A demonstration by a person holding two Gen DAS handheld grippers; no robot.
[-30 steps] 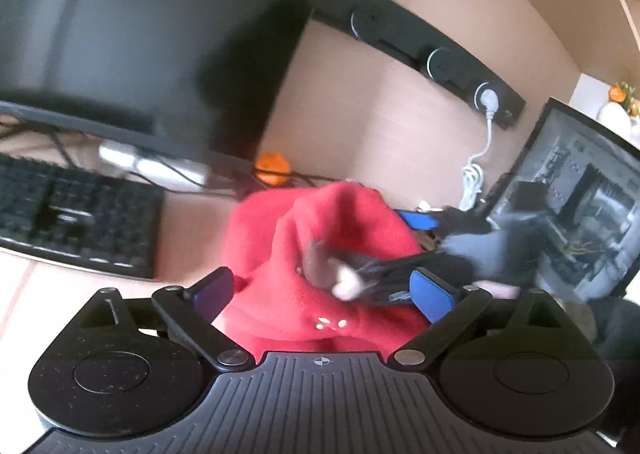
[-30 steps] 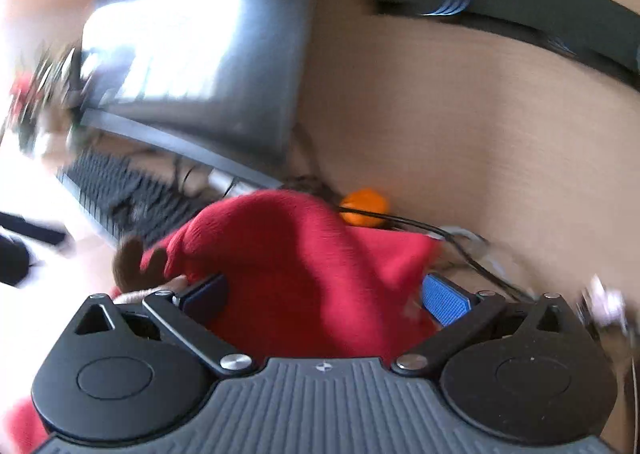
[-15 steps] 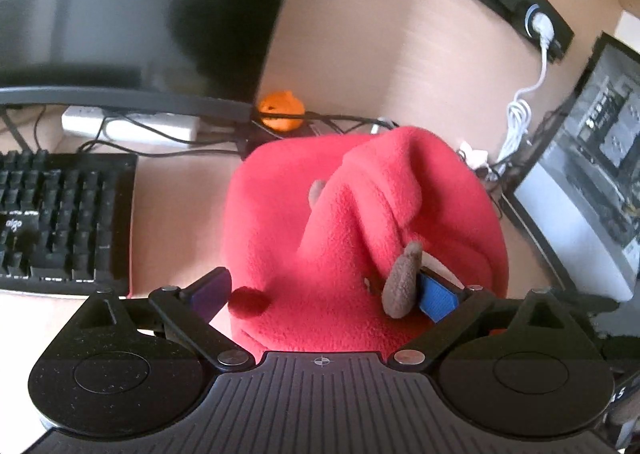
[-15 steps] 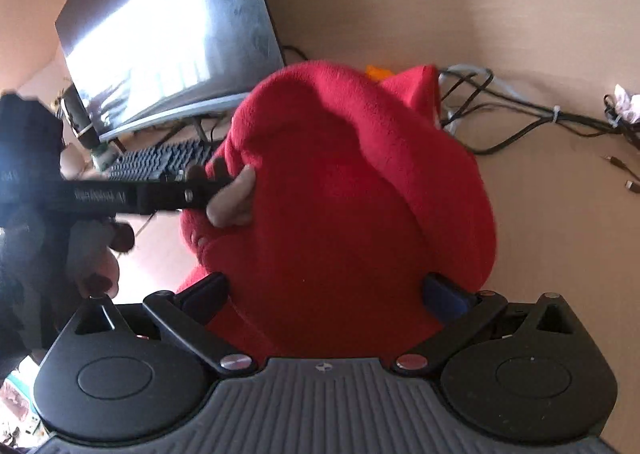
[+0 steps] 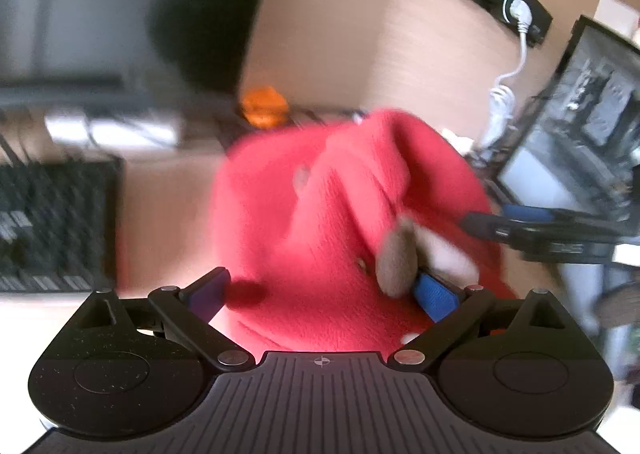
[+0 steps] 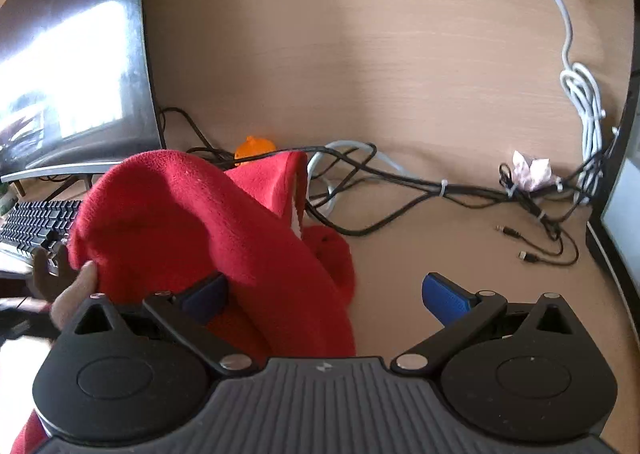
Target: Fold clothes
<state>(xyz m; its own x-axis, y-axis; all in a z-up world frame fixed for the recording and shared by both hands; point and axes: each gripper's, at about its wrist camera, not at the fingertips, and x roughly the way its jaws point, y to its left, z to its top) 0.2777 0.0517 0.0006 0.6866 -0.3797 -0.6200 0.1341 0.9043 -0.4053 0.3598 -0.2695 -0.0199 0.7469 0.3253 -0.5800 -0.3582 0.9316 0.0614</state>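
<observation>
The right gripper (image 6: 324, 294) has swung right since half a second ago, its jaws now mostly over bare desk. Both it and the left gripper (image 5: 320, 292) gape wide around the bunched red fleece garment (image 6: 208, 230), clamping nothing.

1 red fleece garment (image 6: 192, 222) lies on the near left of the desk. 1 black keyboard (image 6: 36, 220) and 1 dark monitor (image 6: 72, 54) sit far left; 1 small orange object (image 6: 254, 147) behind; 1 white coiled cable (image 6: 584, 102) and 1 crumpled pink paper (image 6: 532, 170) far right.

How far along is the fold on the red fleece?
Done: nothing looks neatly folded; the red fleece garment is a bunched heap on the desk. In hand: left gripper and right gripper both have open jaws around it. Left: flatten, fold.
</observation>
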